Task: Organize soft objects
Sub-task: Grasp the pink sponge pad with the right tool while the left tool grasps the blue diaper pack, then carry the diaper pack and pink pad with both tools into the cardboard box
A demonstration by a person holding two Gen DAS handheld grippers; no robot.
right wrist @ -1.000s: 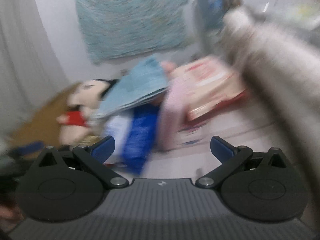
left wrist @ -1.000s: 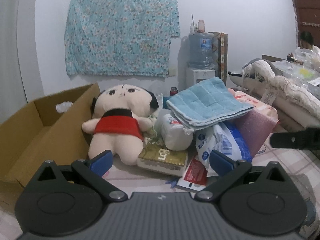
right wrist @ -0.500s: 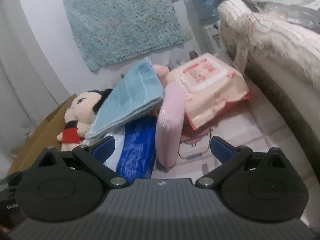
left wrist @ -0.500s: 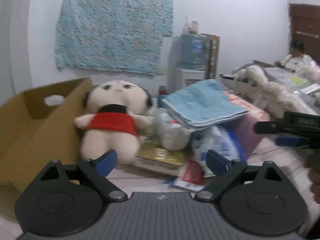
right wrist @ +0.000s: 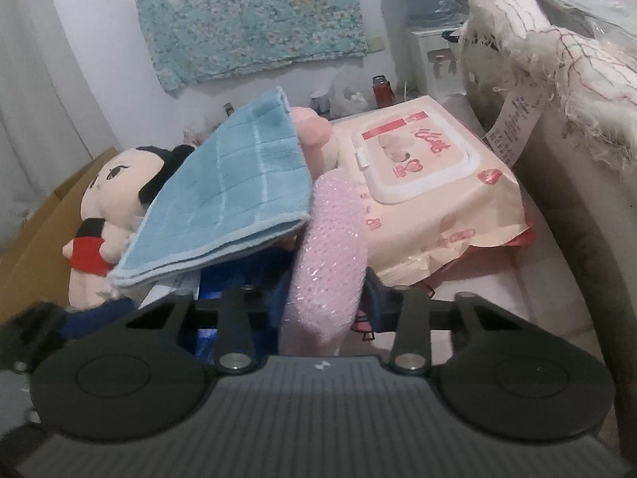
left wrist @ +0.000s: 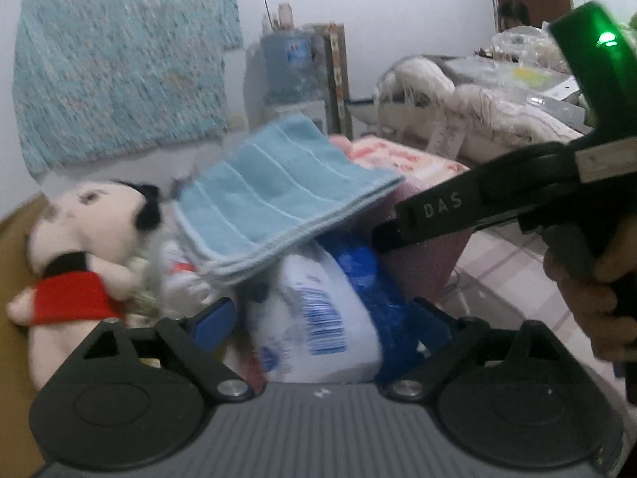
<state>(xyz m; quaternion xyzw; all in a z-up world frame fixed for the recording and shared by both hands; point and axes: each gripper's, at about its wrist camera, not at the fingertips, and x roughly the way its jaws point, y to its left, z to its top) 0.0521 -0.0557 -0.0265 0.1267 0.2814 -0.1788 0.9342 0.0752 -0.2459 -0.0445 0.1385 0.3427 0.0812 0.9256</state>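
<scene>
A folded light-blue towel [left wrist: 278, 199] [right wrist: 231, 207] lies on top of a pile. Under it are a blue-and-white plastic pack [left wrist: 318, 318], a pink bubble-wrap roll [right wrist: 330, 255] [left wrist: 422, 263] and a peach wet-wipes pack [right wrist: 430, 183]. A plush doll in a red top [left wrist: 79, 263] [right wrist: 111, 199] lies at the left. My left gripper [left wrist: 318, 318] is open, its fingers on either side of the blue-and-white pack. My right gripper [right wrist: 324, 290] has its fingers closed in on the pink roll; it shows in the left wrist view [left wrist: 438, 215].
A cardboard box [right wrist: 47, 219] stands at the left behind the doll. A frayed white cushion [right wrist: 537, 47] [left wrist: 477, 111] lies on furniture at the right. A water dispenser [left wrist: 294, 71] stands by the back wall under a hung floral cloth [right wrist: 247, 12].
Both grippers have moved in close to the pile. My right gripper's fingers have closed from wide open onto the pink roll. My left gripper now straddles the blue-and-white pack.
</scene>
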